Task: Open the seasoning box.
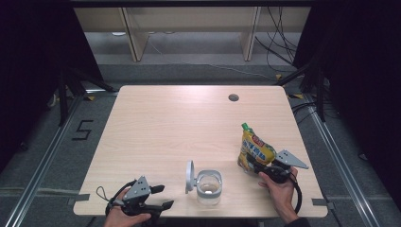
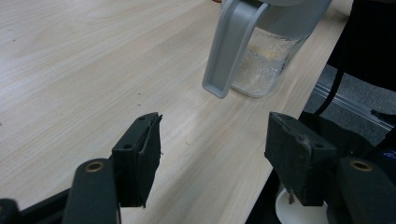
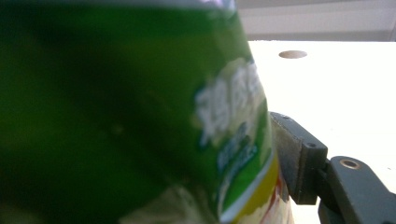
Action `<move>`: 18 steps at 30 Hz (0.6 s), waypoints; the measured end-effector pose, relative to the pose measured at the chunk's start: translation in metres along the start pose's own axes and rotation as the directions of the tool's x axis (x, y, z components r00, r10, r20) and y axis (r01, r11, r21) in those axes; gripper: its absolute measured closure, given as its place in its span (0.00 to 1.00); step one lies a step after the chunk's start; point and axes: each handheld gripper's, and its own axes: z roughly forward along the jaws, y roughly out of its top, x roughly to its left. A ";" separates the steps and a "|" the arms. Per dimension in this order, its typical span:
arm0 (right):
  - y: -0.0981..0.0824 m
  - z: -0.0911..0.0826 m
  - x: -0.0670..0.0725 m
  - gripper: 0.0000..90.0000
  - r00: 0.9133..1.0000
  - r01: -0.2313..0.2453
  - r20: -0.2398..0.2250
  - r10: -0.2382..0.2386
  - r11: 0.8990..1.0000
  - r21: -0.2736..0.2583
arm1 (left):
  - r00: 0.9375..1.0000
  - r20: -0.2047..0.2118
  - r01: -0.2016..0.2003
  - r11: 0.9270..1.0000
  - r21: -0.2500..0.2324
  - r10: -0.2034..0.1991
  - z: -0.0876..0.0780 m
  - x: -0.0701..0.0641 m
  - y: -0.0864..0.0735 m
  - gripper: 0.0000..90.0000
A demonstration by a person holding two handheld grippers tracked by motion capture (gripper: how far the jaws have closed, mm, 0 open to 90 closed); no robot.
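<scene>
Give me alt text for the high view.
The right gripper clasps a yellow-green pouch upright on a wooden table. An open clear jar sits centre front; the left gripper rests open near the front-left edge.

table (image 1: 156, 123): far and left parts bare, open to pass | jar (image 1: 209, 187): near front edge, centre, its lid (image 1: 189, 176) upright at its left, blocks the straight path between the grippers | pouch (image 1: 254, 149): stands right of jar, a gap between them | hole (image 1: 233, 98): far right, flush
</scene>
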 end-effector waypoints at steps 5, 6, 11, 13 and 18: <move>0.004 -0.003 0.000 0.49 0.999 0.032 -0.023 -0.032 0.999 0.023 | 1.000 -0.007 -0.004 1.000 -0.008 0.004 -0.002 0.001 0.000 0.39; 0.005 -0.005 0.000 0.50 0.999 0.046 -0.025 -0.046 0.999 0.023 | 1.000 0.001 -0.010 1.000 0.009 0.010 -0.003 0.002 0.000 0.39; 0.009 -0.013 0.002 0.56 0.999 0.040 -0.034 -0.039 0.999 0.012 | 1.000 0.002 0.002 1.000 -0.019 -0.002 -0.002 0.001 0.001 0.39; 0.010 -0.016 0.006 0.56 0.998 0.056 -0.021 -0.055 0.998 0.031 | 1.000 -0.011 -0.024 1.000 0.006 0.024 -0.004 0.003 0.001 0.39; 0.016 -0.020 0.013 0.57 0.996 0.074 -0.040 -0.074 0.997 0.011 | 1.000 0.004 -0.001 1.000 -0.021 0.001 -0.004 0.002 0.001 0.39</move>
